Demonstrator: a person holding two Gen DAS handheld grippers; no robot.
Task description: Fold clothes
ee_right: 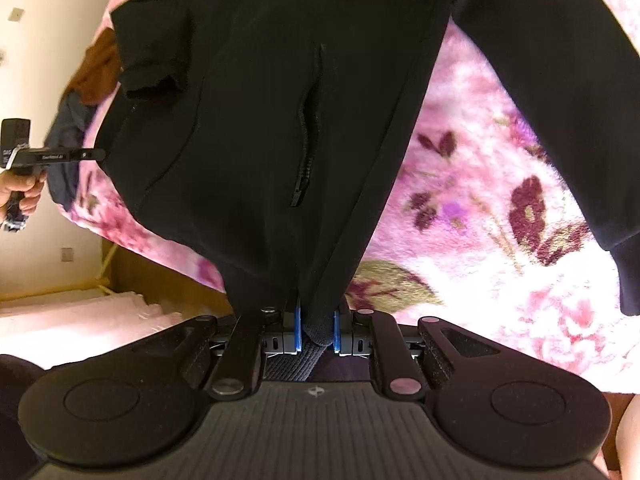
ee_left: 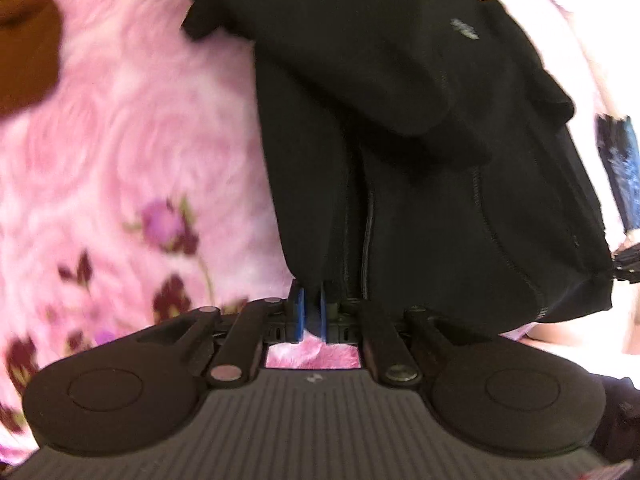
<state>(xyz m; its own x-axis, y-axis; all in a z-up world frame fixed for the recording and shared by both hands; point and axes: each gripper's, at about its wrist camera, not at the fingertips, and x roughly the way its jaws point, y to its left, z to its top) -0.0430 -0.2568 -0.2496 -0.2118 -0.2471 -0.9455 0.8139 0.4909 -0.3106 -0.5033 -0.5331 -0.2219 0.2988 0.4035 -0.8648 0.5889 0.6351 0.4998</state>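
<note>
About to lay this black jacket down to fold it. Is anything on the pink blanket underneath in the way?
Nothing visible under it. The black jacket, pinched by both the right gripper and left gripper, hangs over bare pink blanket. A brown garment lies off to the side.

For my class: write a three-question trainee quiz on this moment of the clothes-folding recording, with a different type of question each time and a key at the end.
1. True or false: the right gripper is shut on fabric of the black zip jacket.
2. Multiple choice: what does the jacket hang over? A) a bare wooden table B) a pink floral blanket C) a white tiled floor
3. Short answer: in the right wrist view, what is at the far left edge, beside the jacket's hem?

Key
1. True: ribbed black fabric sits between its blue pads.
2. B
3. The left gripper, with the person's hand on its handle; its own view shows it nearly closed on the jacket's edge.
</note>
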